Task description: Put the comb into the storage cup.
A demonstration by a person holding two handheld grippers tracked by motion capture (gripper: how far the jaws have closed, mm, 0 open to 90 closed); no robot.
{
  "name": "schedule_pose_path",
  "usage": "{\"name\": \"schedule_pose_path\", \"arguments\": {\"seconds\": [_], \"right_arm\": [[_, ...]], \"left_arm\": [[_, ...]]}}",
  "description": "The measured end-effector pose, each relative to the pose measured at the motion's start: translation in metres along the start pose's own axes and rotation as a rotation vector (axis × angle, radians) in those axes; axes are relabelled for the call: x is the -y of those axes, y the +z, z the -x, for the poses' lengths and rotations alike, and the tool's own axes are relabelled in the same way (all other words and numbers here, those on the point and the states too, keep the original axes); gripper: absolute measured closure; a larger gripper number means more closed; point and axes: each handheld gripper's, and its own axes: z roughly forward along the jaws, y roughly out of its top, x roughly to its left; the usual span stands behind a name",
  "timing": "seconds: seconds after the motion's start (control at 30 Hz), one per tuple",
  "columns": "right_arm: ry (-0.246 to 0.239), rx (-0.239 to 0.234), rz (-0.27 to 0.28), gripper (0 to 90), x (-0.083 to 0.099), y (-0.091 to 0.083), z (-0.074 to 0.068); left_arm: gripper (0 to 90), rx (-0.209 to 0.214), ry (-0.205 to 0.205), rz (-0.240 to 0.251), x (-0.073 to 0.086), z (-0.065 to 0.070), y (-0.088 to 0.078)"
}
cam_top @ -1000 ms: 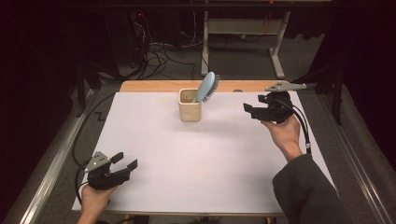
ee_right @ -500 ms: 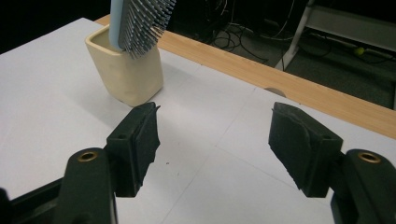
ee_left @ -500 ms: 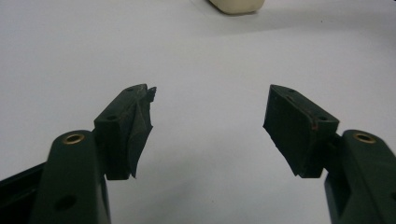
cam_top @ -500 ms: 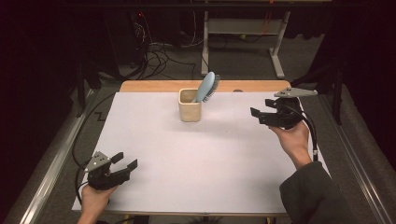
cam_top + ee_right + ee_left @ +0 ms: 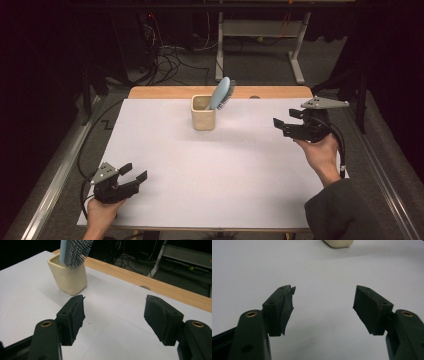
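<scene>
A cream-coloured cup point(image 5: 203, 118) stands upright toward the far middle of the white surface point(image 5: 220, 170), just in front of the bare wooden strip point(image 5: 165, 92) along its far edge. A light blue hairbrush point(image 5: 221, 93) stands in the cup, its head leaning out over the rim toward the right of the high view, bristles on the underside. In the right gripper view the cup point(image 5: 68, 276) sits at upper left, ahead of the black fingers point(image 5: 73, 315), with the brush point(image 5: 74, 250) rising from it, grey bristles turned toward the camera. The right gripper point(image 5: 281, 125) is held in a hand above the right side of the surface, well apart from the cup and pointing toward it; its fingers are apart with nothing between them, only the white sheet showing in the gap. The left gripper point(image 5: 135, 172) is held in a hand near the front left corner, far from the cup, its fingers point(image 5: 283, 307) also spread wide and holding nothing. In the left gripper view the base of the cup point(image 5: 337, 243) shows at the top edge, far ahead across the bare sheet. Beyond the surface lie a dark floor with tangled cables point(image 5: 170, 60) and the legs of a metal frame point(image 5: 297, 60).
</scene>
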Motion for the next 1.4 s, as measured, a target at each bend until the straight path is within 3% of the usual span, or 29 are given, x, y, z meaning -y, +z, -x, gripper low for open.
{"name": "schedule_pose_path", "arguments": {"seconds": [0.73, 1.4], "right_arm": [[0.013, 0.003, 0.010, 32.6, 0.024, -0.017, 0.007], [0.054, 0.022, 0.033, 30.4, 0.044, -0.030, 0.012]], "left_arm": [[32.6, 0.000, -0.004, 0.003, 0.000, 0.000, 0.000], [32.6, 0.000, -0.005, 0.001, 0.000, 0.000, 0.001]]}}
